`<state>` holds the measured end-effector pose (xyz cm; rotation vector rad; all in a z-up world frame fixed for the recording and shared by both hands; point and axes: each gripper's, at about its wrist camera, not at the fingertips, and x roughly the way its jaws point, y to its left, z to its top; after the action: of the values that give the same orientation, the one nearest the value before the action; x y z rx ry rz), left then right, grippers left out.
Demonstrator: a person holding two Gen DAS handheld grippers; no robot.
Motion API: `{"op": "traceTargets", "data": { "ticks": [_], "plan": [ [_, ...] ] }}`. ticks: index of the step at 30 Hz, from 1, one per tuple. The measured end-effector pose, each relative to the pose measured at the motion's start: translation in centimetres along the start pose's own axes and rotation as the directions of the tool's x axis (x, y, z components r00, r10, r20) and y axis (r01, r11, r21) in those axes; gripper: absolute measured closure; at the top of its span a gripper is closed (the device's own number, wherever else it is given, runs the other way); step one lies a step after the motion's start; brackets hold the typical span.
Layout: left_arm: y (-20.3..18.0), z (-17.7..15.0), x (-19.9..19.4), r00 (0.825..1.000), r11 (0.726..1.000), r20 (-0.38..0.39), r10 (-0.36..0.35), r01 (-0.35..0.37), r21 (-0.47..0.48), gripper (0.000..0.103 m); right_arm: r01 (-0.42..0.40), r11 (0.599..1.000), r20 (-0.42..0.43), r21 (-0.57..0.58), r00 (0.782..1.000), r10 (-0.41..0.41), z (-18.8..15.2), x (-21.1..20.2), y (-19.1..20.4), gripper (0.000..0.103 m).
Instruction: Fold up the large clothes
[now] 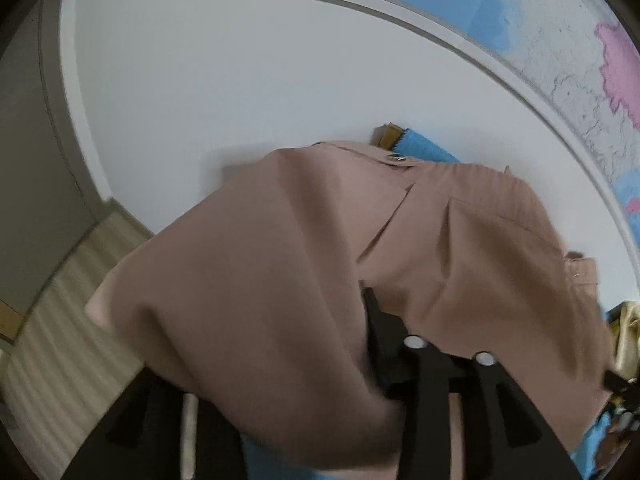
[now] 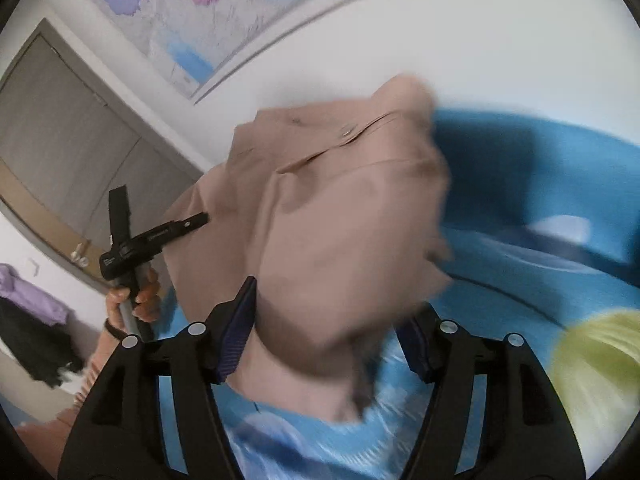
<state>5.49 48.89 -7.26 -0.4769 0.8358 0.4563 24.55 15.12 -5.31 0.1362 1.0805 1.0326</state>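
Note:
A large dusty-pink coat with a metal button fills the left wrist view, bunched and blurred. It drapes over my left gripper: only the right finger shows, standing well off-centre, and the left finger is hidden under the cloth. In the right wrist view the same coat hangs in a heap between the wide-apart fingers of my right gripper. The pads are not pressing on it. A hand holds the left gripper beside the coat's left edge.
A blue patterned bedspread lies under the coat. A yellow-green cloth sits at the right. A map hangs on the white wall. A grey door and dark and purple clothes are at the left.

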Motion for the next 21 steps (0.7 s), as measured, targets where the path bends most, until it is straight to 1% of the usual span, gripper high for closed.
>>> {"op": "traceTargets", "data": {
  "ticks": [2, 3, 4, 5, 6, 7, 8, 9, 10, 11, 12, 13, 14, 15, 16, 17, 18, 19, 21],
  "plan": [
    [0.3, -0.2, -0.8, 0.999, 0.999, 0.01, 0.033, -0.033, 0.001, 0.046, 0.033, 0.999, 0.012, -0.011, 0.999, -0.033, 0.6, -0.1, 0.4, 0.055],
    [0.2, -0.5, -1.2, 0.998, 0.998, 0.011, 0.058, -0.058, 0.006, 0.038, 0.05, 0.998, -0.002, -0.024, 0.999, -0.05, 0.5, 0.0, 0.5, 0.058],
    [0.2, -0.6, -1.6, 0.996, 0.996, 0.008, 0.084, -0.085, 0.008, 0.033, 0.064, 0.997, -0.035, -0.035, 0.997, -0.066, 0.3, 0.5, 0.5, 0.063],
    [0.2, -0.7, -2.3, 0.993, 0.993, 0.017, 0.121, -0.121, 0.01, 0.031, 0.088, 0.995, -0.065, -0.04, 0.994, -0.09, 0.1, 1.1, 0.6, 0.064],
    [0.0, -1.2, -3.0, 0.99, 0.99, 0.029, 0.138, -0.138, 0.01, 0.031, 0.111, 0.993, -0.078, -0.046, 0.99, -0.115, 0.1, 1.3, 0.7, 0.063],
    [0.0, -1.4, -4.0, 0.984, 0.985, 0.047, 0.169, -0.17, 0.011, 0.031, 0.13, 0.99, -0.059, -0.053, 0.989, -0.133, 0.1, 0.9, 0.9, 0.061],
    [0.1, -1.8, -4.8, 0.98, 0.982, 0.065, 0.188, -0.189, 0.015, 0.03, 0.148, 0.988, -0.031, -0.052, 0.988, -0.15, 0.2, 0.4, 1.2, 0.054],
    [-0.2, -2.3, -6.0, 0.972, 0.976, 0.098, 0.215, -0.218, 0.025, 0.026, 0.182, 0.981, 0.006, -0.067, 0.983, -0.182, 0.3, -0.3, 1.7, 0.053],
    [-0.5, -2.7, -7.0, 0.965, 0.971, 0.129, 0.23, -0.235, 0.032, 0.024, 0.202, 0.976, 0.034, -0.085, 0.979, -0.2, 0.2, -0.9, 2.2, 0.053],
    [-1.0, -3.3, -8.3, 0.959, 0.97, 0.169, 0.228, -0.238, 0.043, 0.021, 0.229, 0.968, 0.074, -0.105, 0.972, -0.222, 0.2, -1.7, 3.0, 0.053],
    [-1.3, -3.7, -9.1, 0.957, 0.972, 0.191, 0.216, -0.23, 0.053, 0.018, 0.246, 0.961, 0.116, -0.127, 0.966, -0.232, 0.0, -2.3, 4.0, 0.053],
    [-2.1, -4.5, -10.3, 0.956, 0.976, 0.224, 0.188, -0.208, 0.067, 0.018, 0.245, 0.958, 0.139, -0.15, 0.964, -0.225, -0.3, -2.9, 4.6, 0.053],
    [-2.9, -5.2, -11.3, 0.957, 0.98, 0.249, 0.148, -0.175, 0.09, 0.015, 0.245, 0.952, 0.165, -0.186, 0.962, -0.216, -0.6, -3.2, 5.6, 0.053],
    [-3.7, -5.7, -11.7, 0.959, 0.983, 0.258, 0.115, -0.148, 0.113, 0.01, 0.247, 0.945, 0.183, -0.215, 0.961, -0.209, -0.9, -3.2, 6.5, 0.053],
    [-5.0, -6.4, -11.8, 0.962, 0.982, 0.261, 0.08, -0.122, 0.145, 0.01, 0.236, 0.938, 0.183, -0.253, 0.964, -0.193, -1.2, -2.8, 7.4, 0.053],
    [-6.1, -7.2, -11.9, 0.965, 0.98, 0.258, 0.04, -0.089, 0.18, 0.01, 0.213, 0.933, 0.163, -0.291, 0.972, -0.171, -1.5, -2.1, 8.2, 0.055],
    [-7.2, -7.9, -11.5, 0.972, 0.976, 0.236, -0.007, -0.045, 0.215, 0.009, 0.217, 0.924, 0.153, -0.314, 0.972, -0.176, -1.8, -1.2, 8.5, 0.055],
    [-8.0, -8.3, -11.1, 0.975, 0.972, 0.219, -0.028, -0.025, 0.232, 0.009, 0.225, 0.919, 0.135, -0.325, 0.972, -0.19, -2.0, -0.4, 8.4, 0.054],
    [-9.4, -9.4, -9.9, 0.981, 0.964, 0.182, -0.063, 0.013, 0.265, 0.009, 0.213, 0.925, 0.079, -0.314, 0.977, -0.198, -2.0, 1.7, 8.1, 0.056]
  ]
}}
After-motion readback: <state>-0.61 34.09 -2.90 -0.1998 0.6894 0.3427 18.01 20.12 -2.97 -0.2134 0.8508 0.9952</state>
